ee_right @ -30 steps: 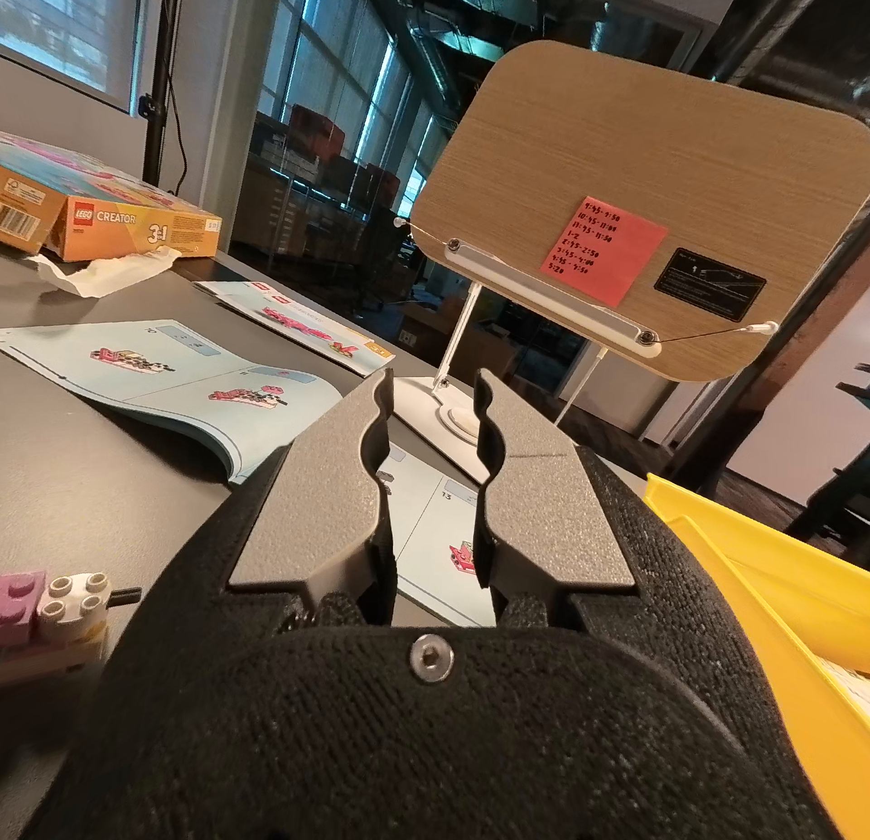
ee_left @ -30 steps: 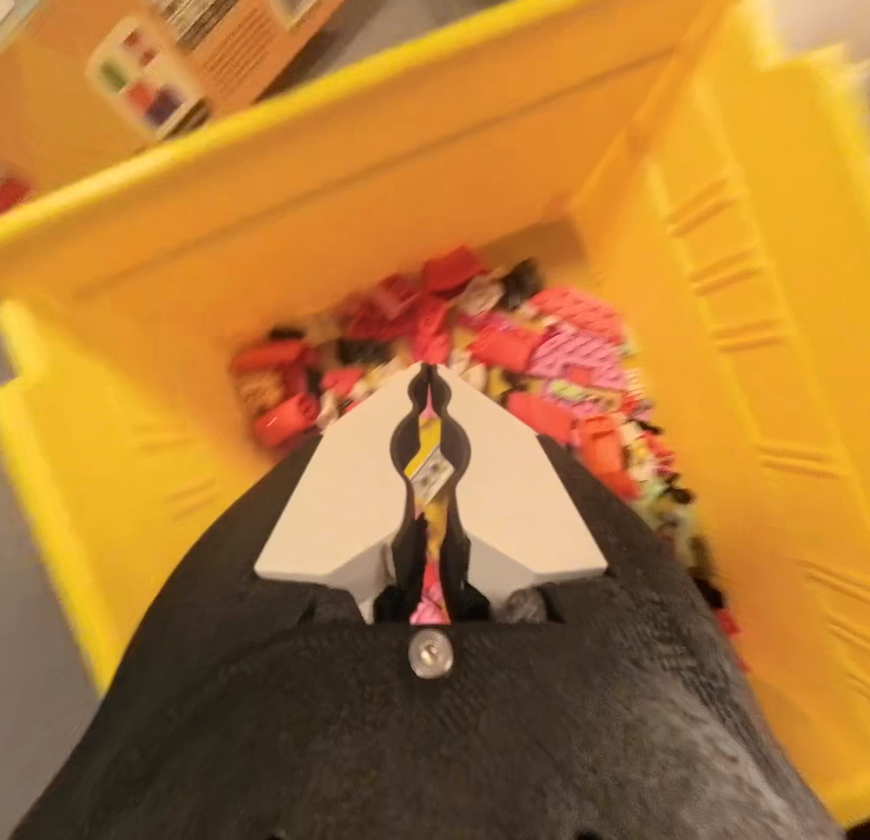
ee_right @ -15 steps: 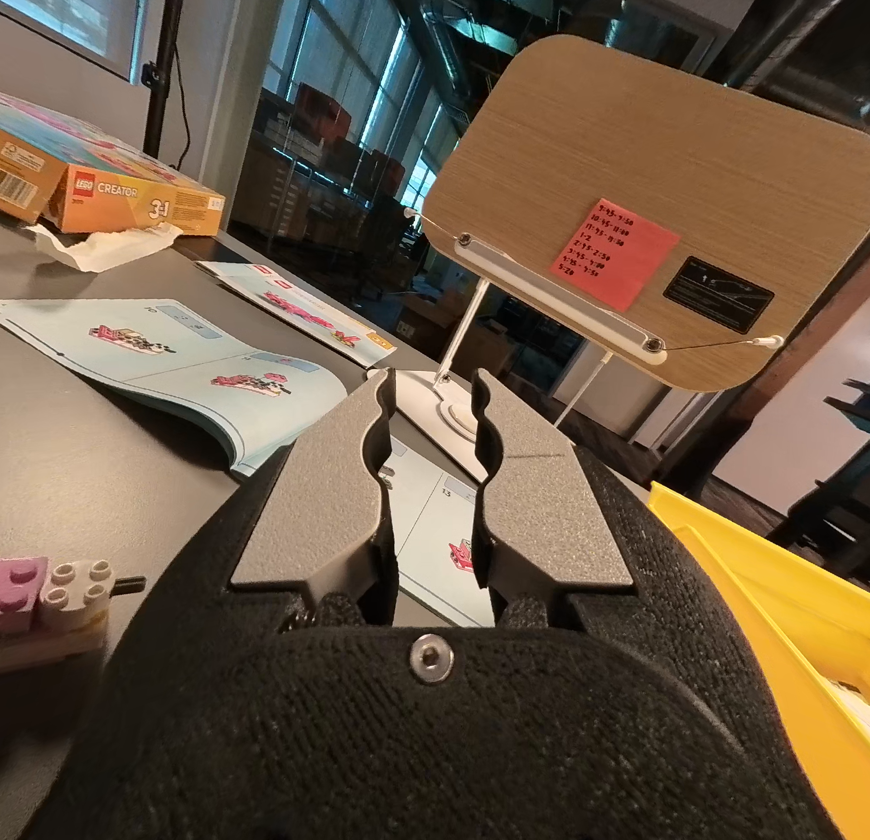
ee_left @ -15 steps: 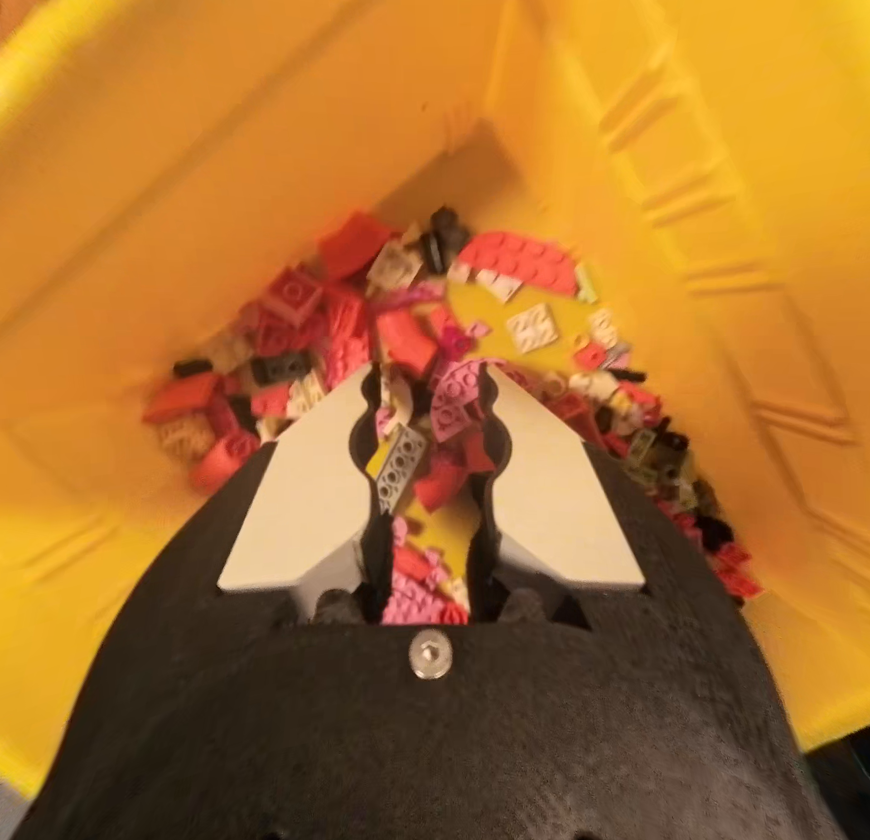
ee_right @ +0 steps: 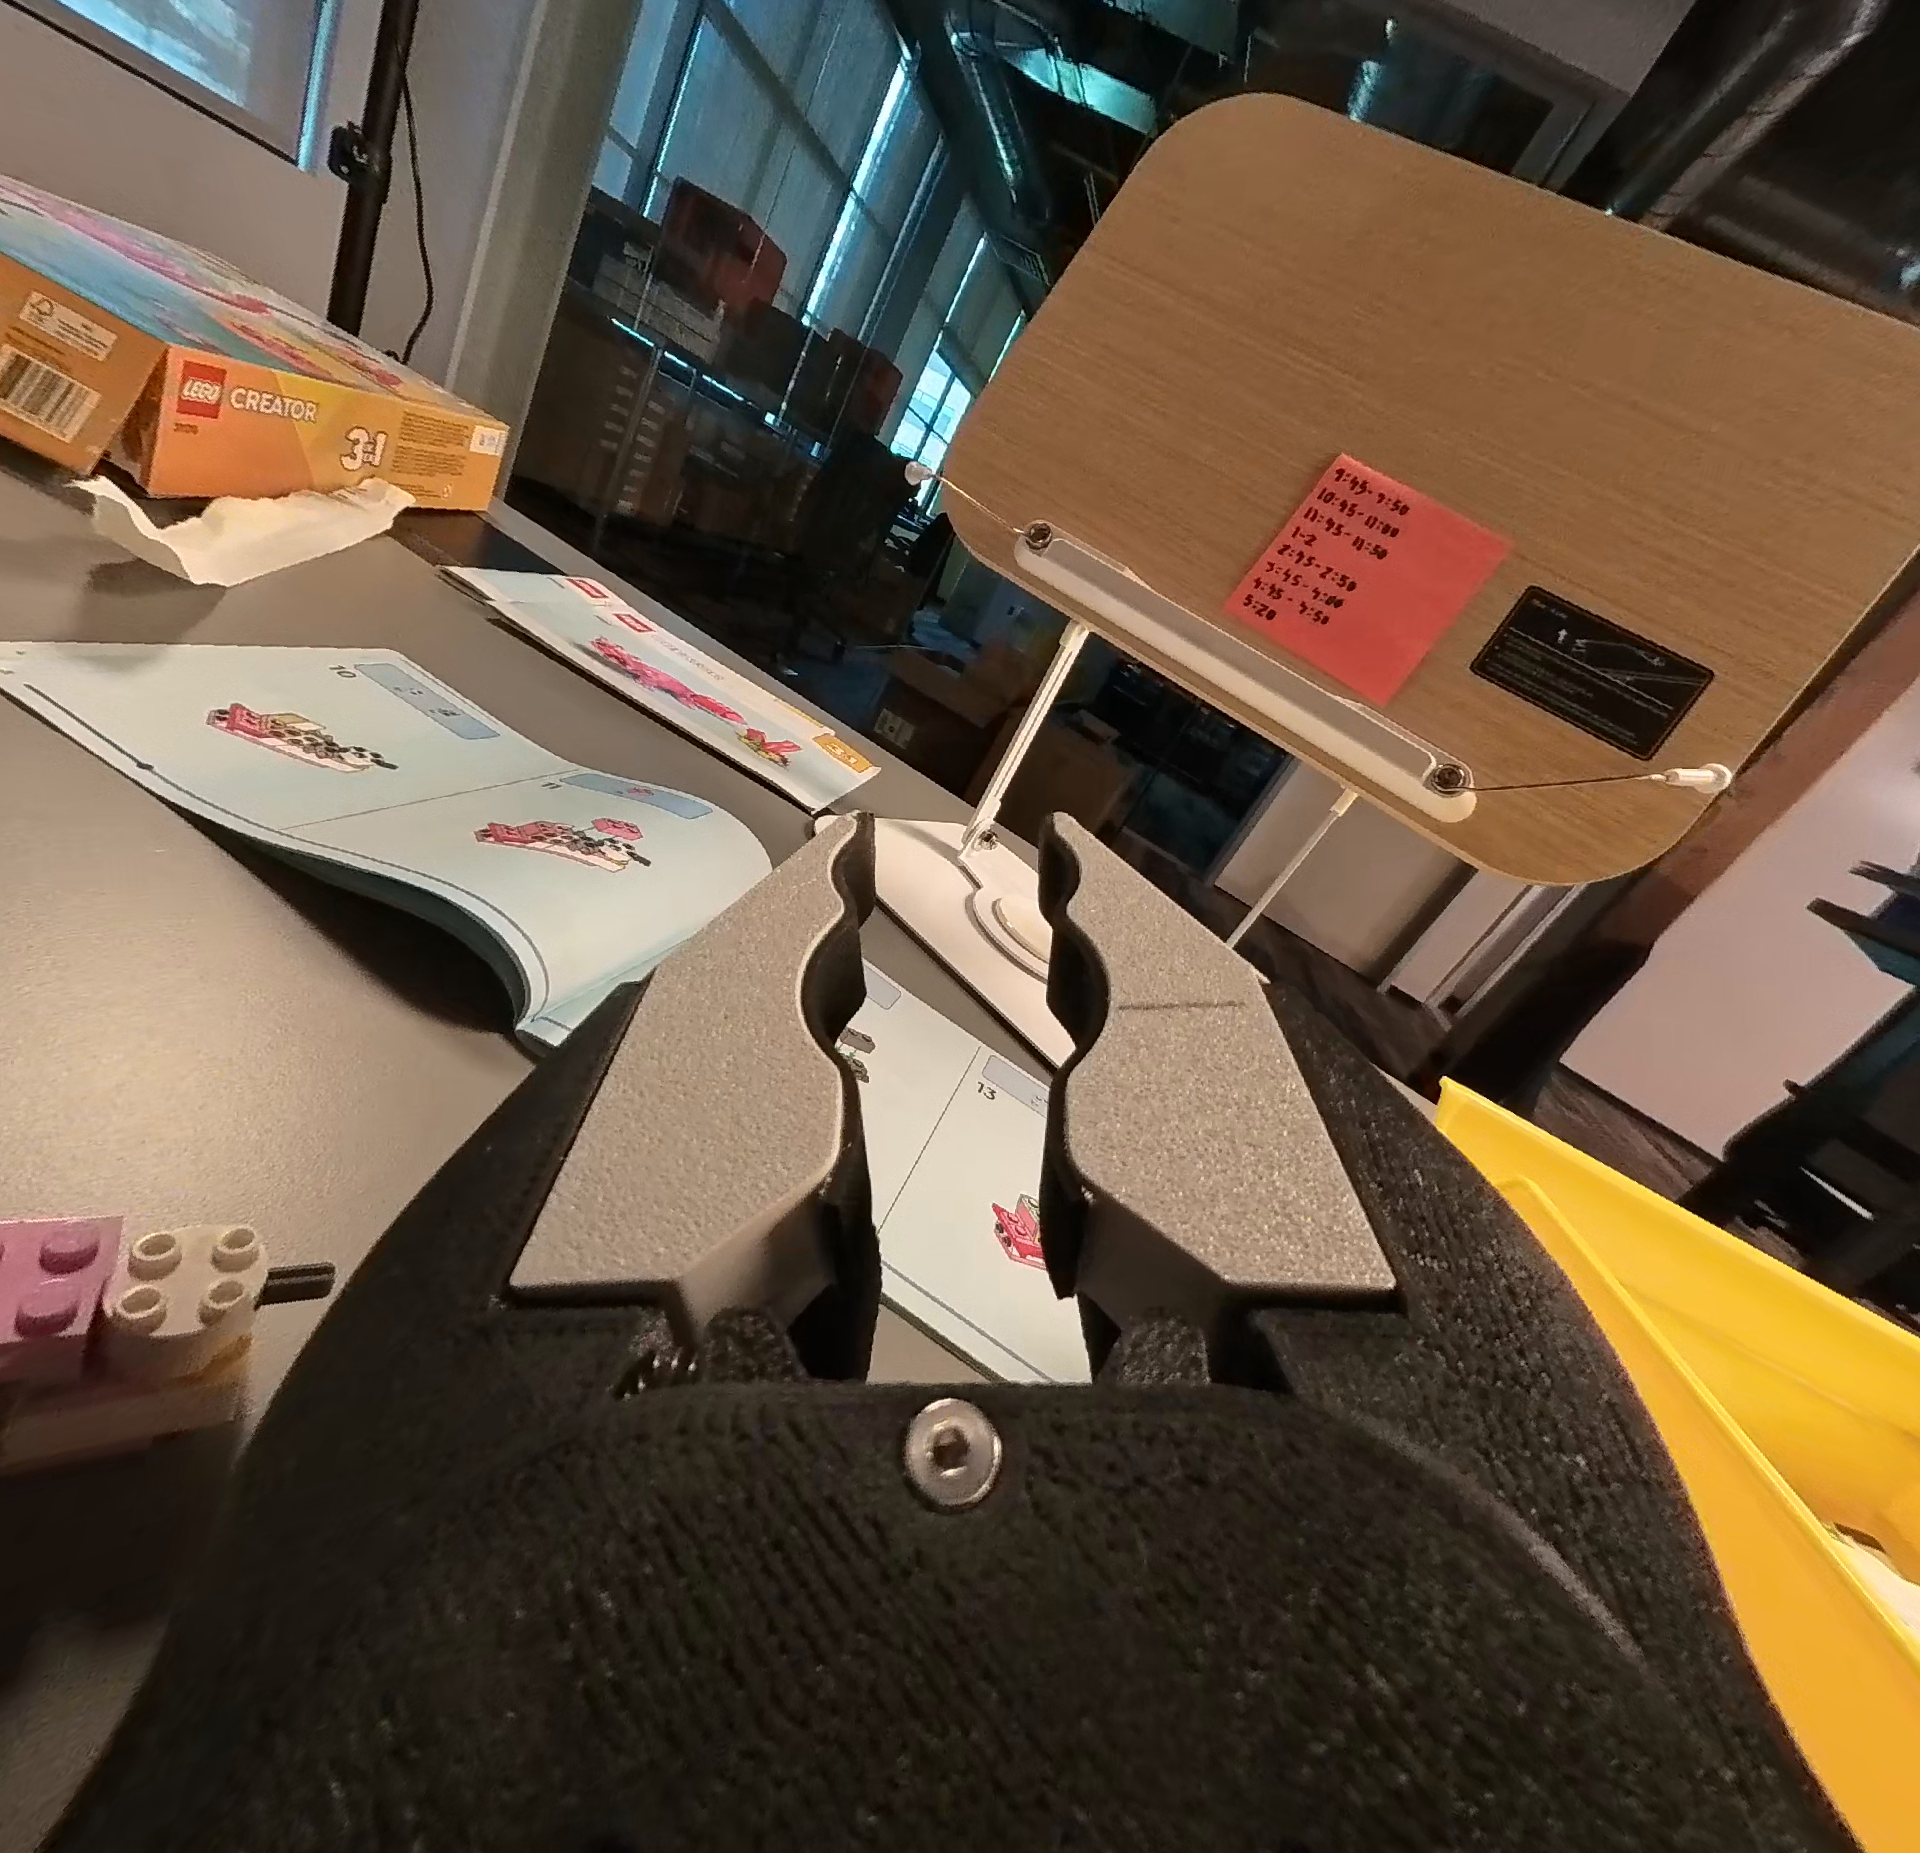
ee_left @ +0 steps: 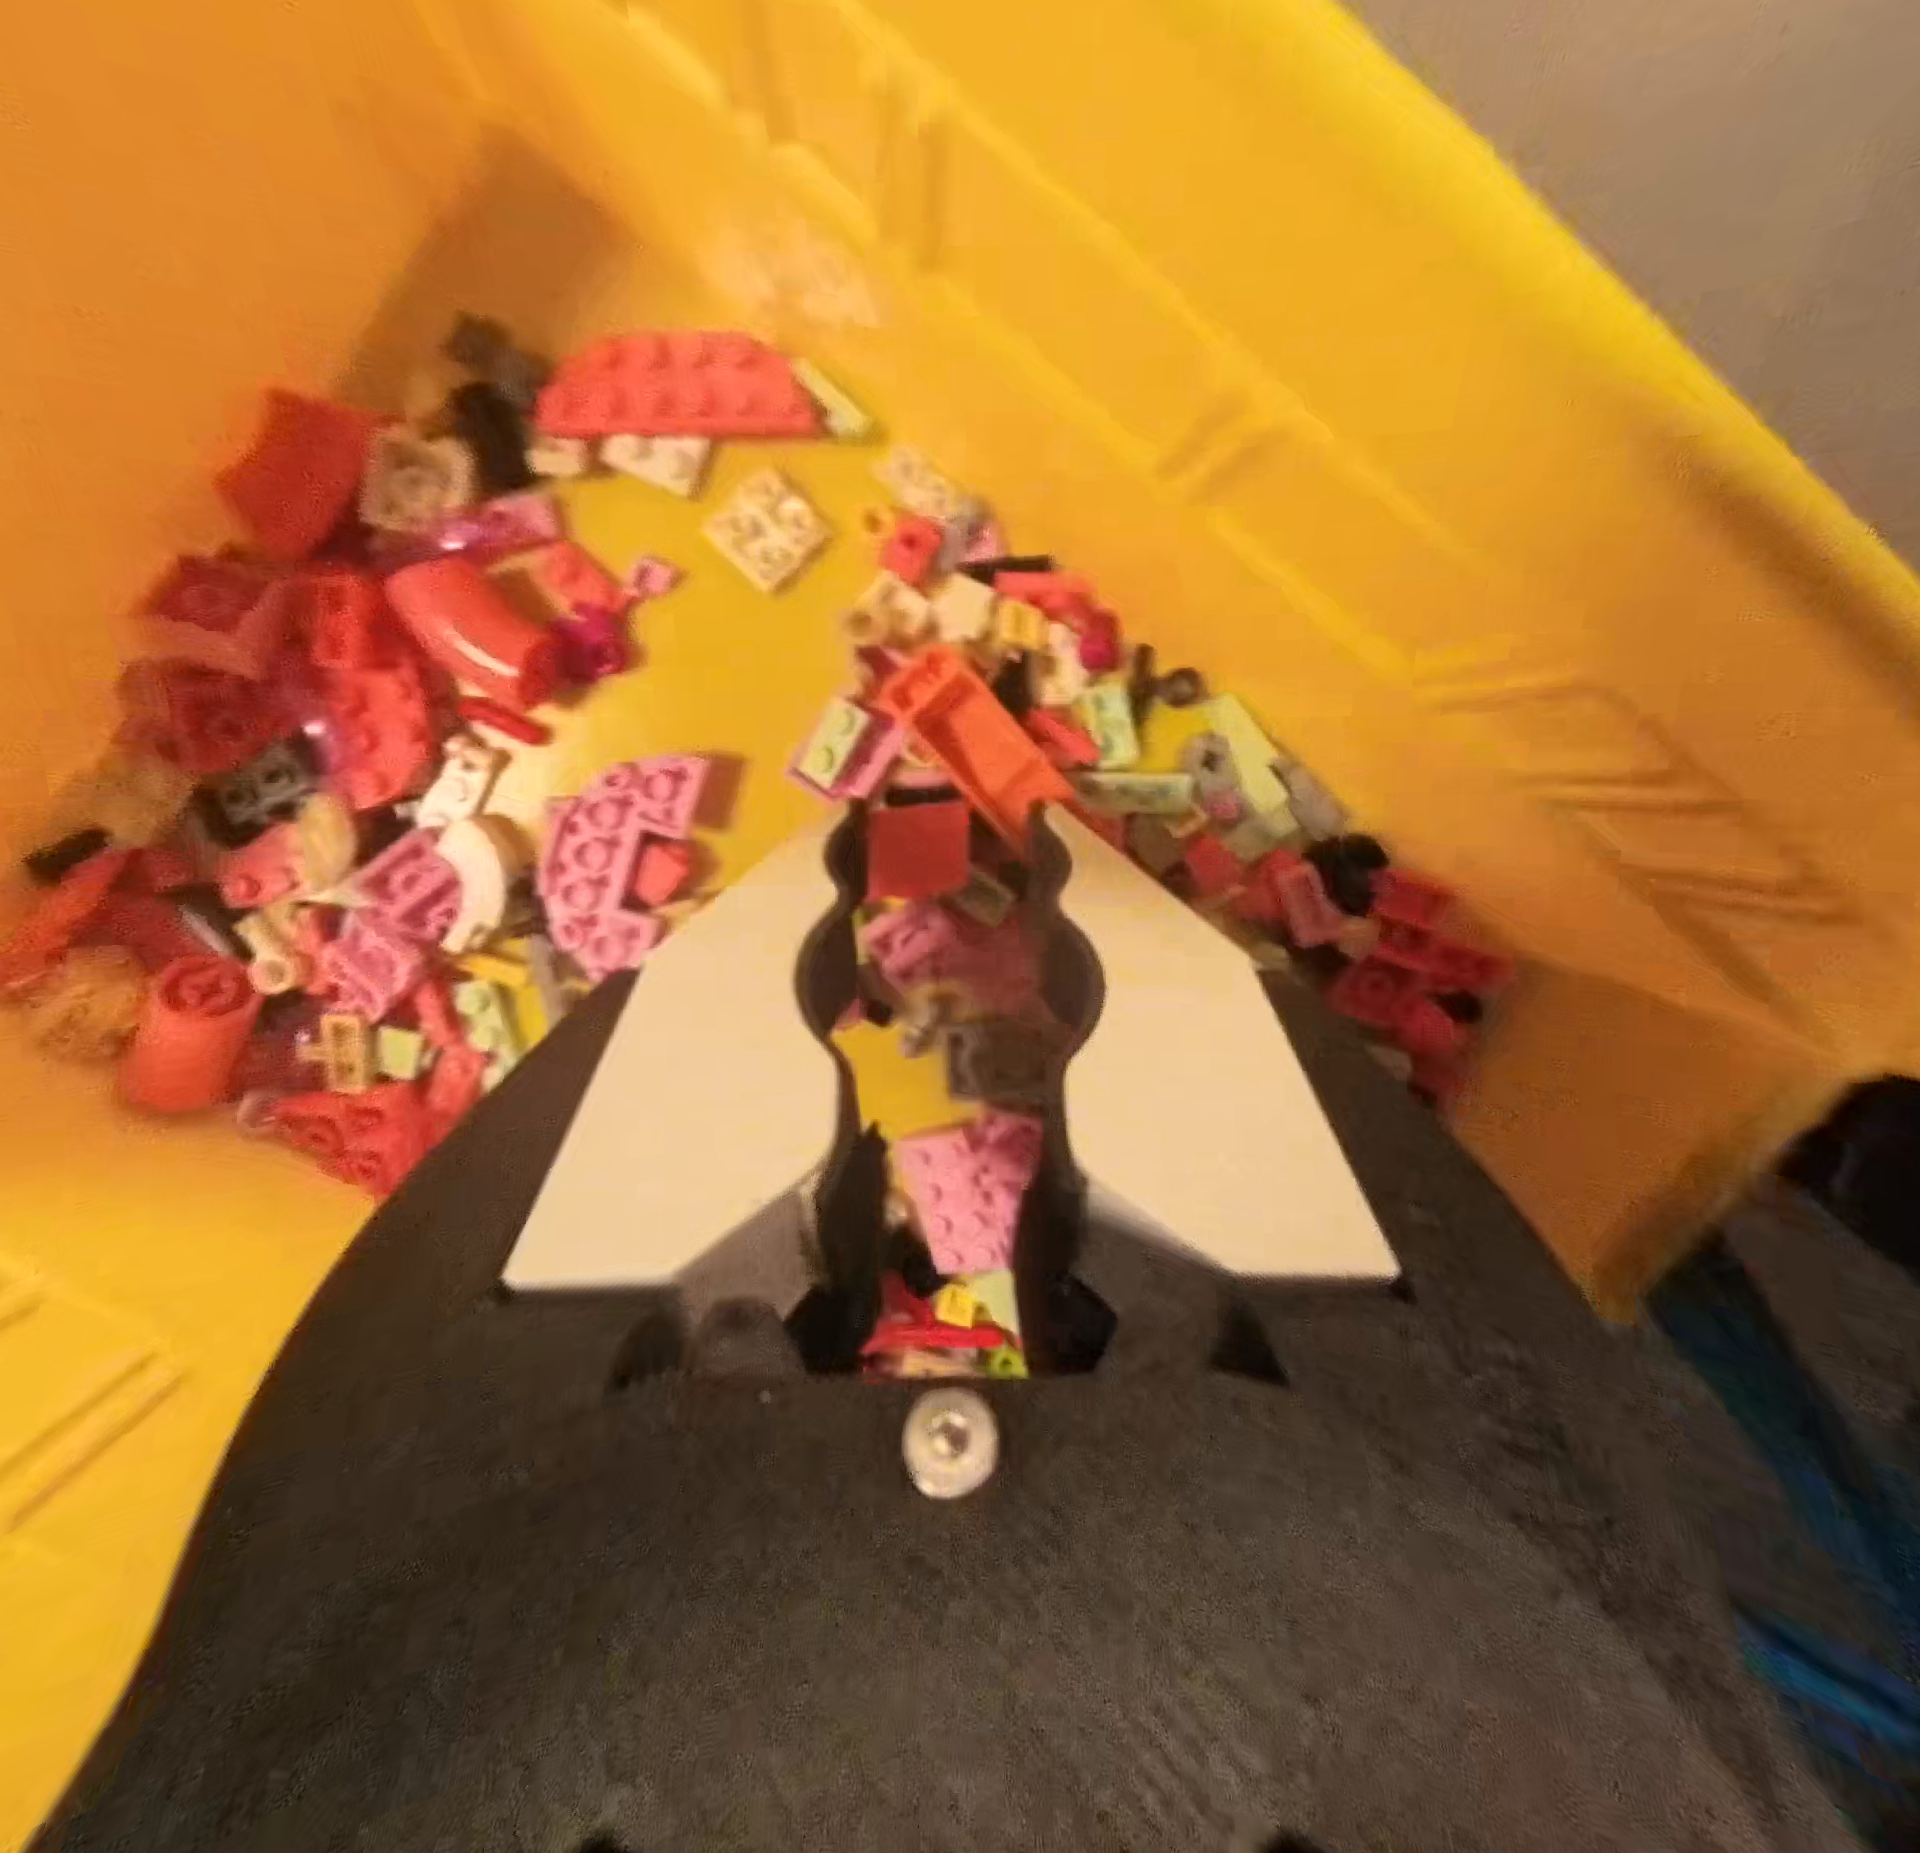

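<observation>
Yellow plastic bin (ee_left: 1143,245) surrounds the left tool (ee_left: 940,816), which hangs released over loose bricks (ee_left: 343,681). On the grey bench (ee_right: 208,972), the right tool (ee_right: 951,837) hovers released and empty above an open booklet (ee_right: 416,764). A small red tile (ee_left: 914,858) lies between the left tips, apparently ungripped.

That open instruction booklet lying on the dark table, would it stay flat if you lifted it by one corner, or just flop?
The open booklet would probably flop: its thin pages already bow upward near the spine. It looks light, so a push would likely slide it across the smooth table. A single pinched page might bend or tear rather than lift the whole thing.
</observation>
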A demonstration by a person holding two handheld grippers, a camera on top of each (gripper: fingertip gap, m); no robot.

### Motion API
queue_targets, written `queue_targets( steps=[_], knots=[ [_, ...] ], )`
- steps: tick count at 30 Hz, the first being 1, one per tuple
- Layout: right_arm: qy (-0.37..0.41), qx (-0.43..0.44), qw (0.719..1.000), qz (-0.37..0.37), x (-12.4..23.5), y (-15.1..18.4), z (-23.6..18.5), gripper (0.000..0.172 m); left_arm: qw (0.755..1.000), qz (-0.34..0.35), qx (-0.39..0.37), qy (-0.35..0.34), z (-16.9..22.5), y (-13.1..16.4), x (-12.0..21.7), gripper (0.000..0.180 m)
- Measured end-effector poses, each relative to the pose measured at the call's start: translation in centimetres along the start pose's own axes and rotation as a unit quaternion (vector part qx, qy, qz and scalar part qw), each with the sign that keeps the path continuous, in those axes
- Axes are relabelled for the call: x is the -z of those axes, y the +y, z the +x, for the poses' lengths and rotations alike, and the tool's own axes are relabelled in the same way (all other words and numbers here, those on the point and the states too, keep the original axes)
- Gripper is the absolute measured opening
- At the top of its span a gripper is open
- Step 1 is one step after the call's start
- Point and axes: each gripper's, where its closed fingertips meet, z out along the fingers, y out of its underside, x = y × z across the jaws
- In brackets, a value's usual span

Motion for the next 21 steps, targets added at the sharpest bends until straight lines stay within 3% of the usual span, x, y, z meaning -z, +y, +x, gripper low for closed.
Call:
queue_targets(
  steps=[4,8,13,17,21],
  knots=[
    [-0.002,0.002,1.000,0.001,0.0,0.0,-0.1,0.030,0.996,-0.039,-0.002,0.077,3.1,2.0,0.7,0.017],
    [-0.003,0.002,1.000,0.002,0.0,-0.1,-0.1,0.030,0.998,-0.027,0.028,0.051,1.8,2.3,1.5,0.021],
    [-0.002,0.000,1.000,0.004,0.0,-0.1,-0.1,0.030,0.993,-0.018,0.077,-0.084,-3.1,2.5,3.6,0.029],
    [-0.003,0.001,1.000,0.003,0.0,-0.1,-0.1,0.030,0.994,0.004,0.091,-0.062,-2.4,1.2,3.8,0.032],
    [-0.003,0.001,1.000,0.003,0.0,-0.1,-0.1,0.030,0.998,0.012,0.056,-0.028,-0.4,-0.4,2.2,0.055]
  ],
)
